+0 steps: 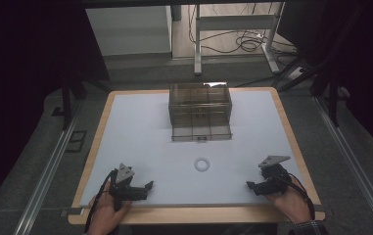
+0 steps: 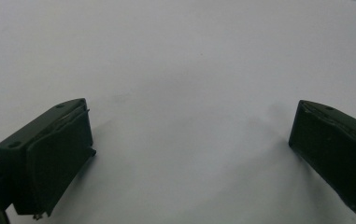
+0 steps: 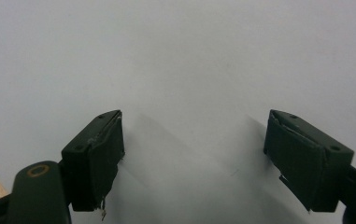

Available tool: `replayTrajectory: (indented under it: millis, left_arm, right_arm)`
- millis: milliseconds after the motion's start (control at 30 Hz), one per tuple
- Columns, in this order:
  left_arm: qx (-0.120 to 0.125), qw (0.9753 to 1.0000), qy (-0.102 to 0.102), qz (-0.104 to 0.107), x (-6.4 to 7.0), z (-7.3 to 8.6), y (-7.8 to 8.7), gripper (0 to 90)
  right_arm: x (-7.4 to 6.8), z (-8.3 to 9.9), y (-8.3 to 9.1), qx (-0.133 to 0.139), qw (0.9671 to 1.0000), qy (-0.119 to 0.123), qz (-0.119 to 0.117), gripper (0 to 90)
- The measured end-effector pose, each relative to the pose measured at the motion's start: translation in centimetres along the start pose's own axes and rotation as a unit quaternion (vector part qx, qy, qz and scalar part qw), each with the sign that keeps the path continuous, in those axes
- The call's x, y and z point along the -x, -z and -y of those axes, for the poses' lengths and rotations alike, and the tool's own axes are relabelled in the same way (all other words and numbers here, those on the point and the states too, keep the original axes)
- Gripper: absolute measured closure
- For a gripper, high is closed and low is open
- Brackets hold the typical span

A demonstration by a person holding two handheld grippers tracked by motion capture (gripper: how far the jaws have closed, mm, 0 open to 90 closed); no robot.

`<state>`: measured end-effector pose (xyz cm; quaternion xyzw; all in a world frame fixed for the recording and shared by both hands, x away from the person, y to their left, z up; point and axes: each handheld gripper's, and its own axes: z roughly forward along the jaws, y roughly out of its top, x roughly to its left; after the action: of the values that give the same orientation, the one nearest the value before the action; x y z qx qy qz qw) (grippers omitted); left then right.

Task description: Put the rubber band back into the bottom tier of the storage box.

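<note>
A smoky see-through drawer box (image 1: 200, 107) stands at the far middle of the white table (image 1: 140, 142), its bottom drawer (image 1: 201, 132) pulled out toward me. A small white ring (image 1: 202, 164) lies flat on the table in front of it. My left gripper (image 1: 148, 186) rests near the front left edge, held in a hand, jaws pointing right. My right gripper (image 1: 249, 185) rests near the front right edge, jaws pointing left. In the left gripper view my left gripper (image 2: 189, 135) is open over bare white table; likewise my right gripper (image 3: 192, 140) is open with nothing between its jaws.
The table has a wooden rim (image 1: 198, 214) along the front. Beyond the far edge stand a metal desk frame (image 1: 233, 34) with loose cables on the floor and a pale cabinet (image 1: 130, 29). Metal rails (image 1: 52, 161) run along both sides of the table.
</note>
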<state>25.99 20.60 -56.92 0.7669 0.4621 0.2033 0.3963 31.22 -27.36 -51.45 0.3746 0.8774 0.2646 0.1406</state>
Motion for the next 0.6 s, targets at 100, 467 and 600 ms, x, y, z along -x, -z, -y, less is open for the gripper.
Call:
replayTrajectory:
  millis: [100, 467, 600]
  left_arm:
    - [0.0, 1.0, 0.0, 0.0, 0.0, 0.0, 0.0, 0.0]
    - [0.0, 1.0, -0.001, 0.0, -0.01, 0.0, 0.0, 0.0]
    - [0.0, 1.0, 0.0, 0.0, 0.0, 0.0, 0.0, 0.0]
  right_arm:
    - [0.02, 0.03, 0.01, 0.001, 1.0, -0.001, -0.001, 19.6]
    - [-0.08, 0.1, 0.0, 0.004, 0.9999, -0.013, 0.005, 19.3]
    - [-0.08, 0.04, 0.0, 0.003, 0.9999, -0.013, 0.004, 19.3]
